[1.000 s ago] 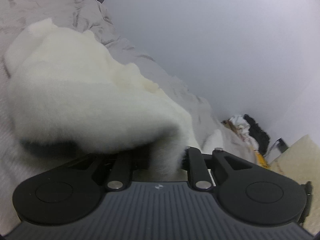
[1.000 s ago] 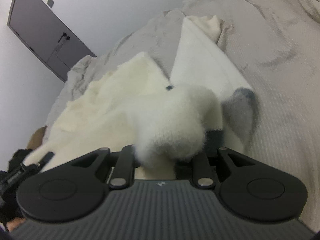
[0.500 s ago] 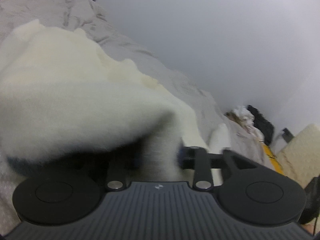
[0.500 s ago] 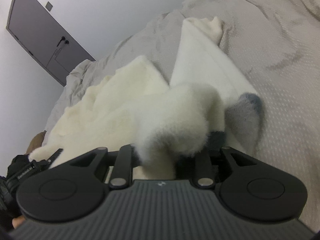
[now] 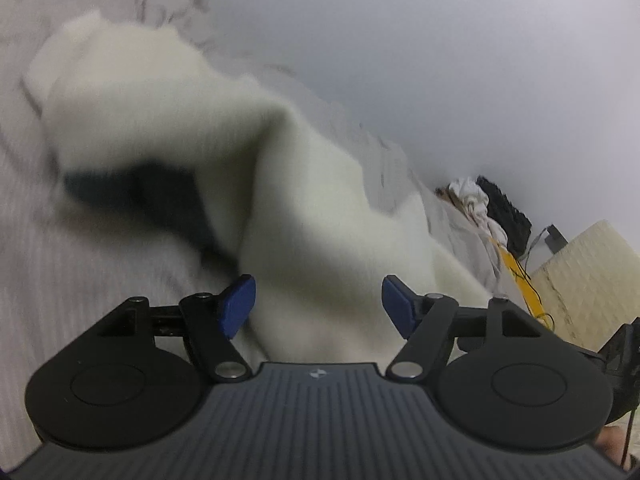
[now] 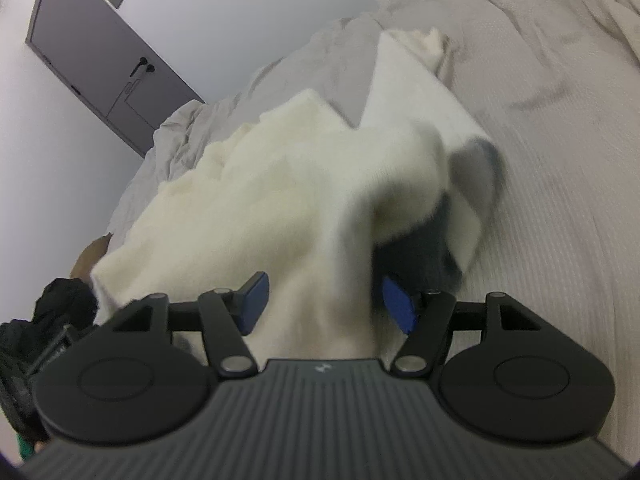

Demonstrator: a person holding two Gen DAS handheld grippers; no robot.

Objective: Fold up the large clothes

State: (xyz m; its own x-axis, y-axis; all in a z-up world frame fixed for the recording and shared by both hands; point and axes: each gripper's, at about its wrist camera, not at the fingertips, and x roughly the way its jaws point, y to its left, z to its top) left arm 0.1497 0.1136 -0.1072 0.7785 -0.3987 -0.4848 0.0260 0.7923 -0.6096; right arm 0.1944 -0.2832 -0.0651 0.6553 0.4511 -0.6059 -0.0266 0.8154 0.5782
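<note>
A large fluffy white garment [image 5: 320, 208] lies spread on a bed covered by a pale grey bedspread [image 5: 80, 272]. In the left wrist view its folded edge is blurred, and a dark blue-grey patch [image 5: 132, 192] under the fold is too smeared to say what part of the garment it is. The left gripper [image 5: 318, 300] has just been opening: its blue pads [image 5: 238, 306] stand wide apart with white pile lying between them, and neither pad visibly presses on the cloth, so nothing is gripped.

The right gripper [image 6: 322, 304] has likewise just been opening. Its jaws stand wide, the garment [image 6: 280, 208] runs between them, and the right pad is partly hidden by a dark grey piece of fabric [image 6: 424, 248] that hangs just above it; whether that piece touches the pad cannot be told. A grey-edged flap [image 6: 476, 168] at the garment's right side is blurred.

Beyond the bed, the left view shows a heap of clothes and a black thing [image 5: 504, 212] against the wall, too small to identify. In the right view there is a grey door [image 6: 96, 56] in the wall, and at the lower left a black object [image 6: 36, 344], cut off by the frame edge.
</note>
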